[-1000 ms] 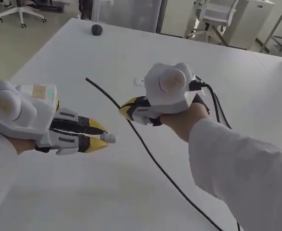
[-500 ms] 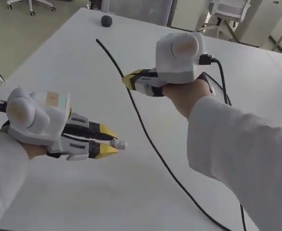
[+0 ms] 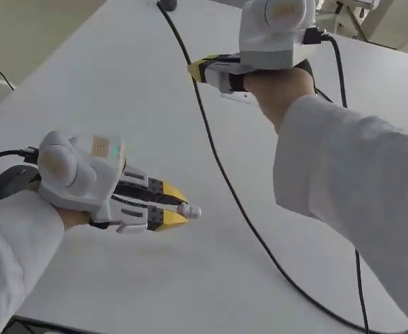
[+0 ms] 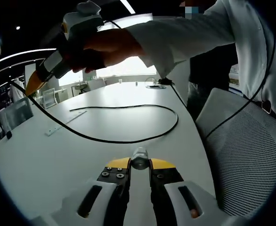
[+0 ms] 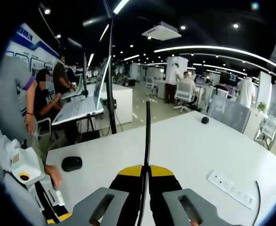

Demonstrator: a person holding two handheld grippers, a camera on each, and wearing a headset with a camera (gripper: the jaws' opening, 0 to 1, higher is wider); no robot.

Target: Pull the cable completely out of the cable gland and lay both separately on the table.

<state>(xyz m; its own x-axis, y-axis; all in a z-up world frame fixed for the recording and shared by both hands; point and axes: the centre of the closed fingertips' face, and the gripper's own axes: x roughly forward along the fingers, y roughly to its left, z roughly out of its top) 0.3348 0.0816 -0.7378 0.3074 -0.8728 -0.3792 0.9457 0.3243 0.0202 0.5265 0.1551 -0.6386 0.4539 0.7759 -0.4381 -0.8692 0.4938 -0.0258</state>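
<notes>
**A:** Where are the parts?

**B:** Low over the white table [image 3: 106,90], the left gripper [image 3: 182,213] pinches the small pale-grey plastic cable gland [image 3: 190,210]. The raised right gripper [image 3: 194,68] clamps the thin black cable [image 3: 226,186]. They are held apart, likely so each can be laid down separately.

**A:** Anything in the way?

**B:** A black computer mouse [image 5: 72,163] and a white power strip [image 5: 230,189] lie well apart.

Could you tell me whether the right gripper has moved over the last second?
Yes. The right gripper, shut on the cable, has moved away from the person, toward the small dark object at the far end of the table.
</notes>
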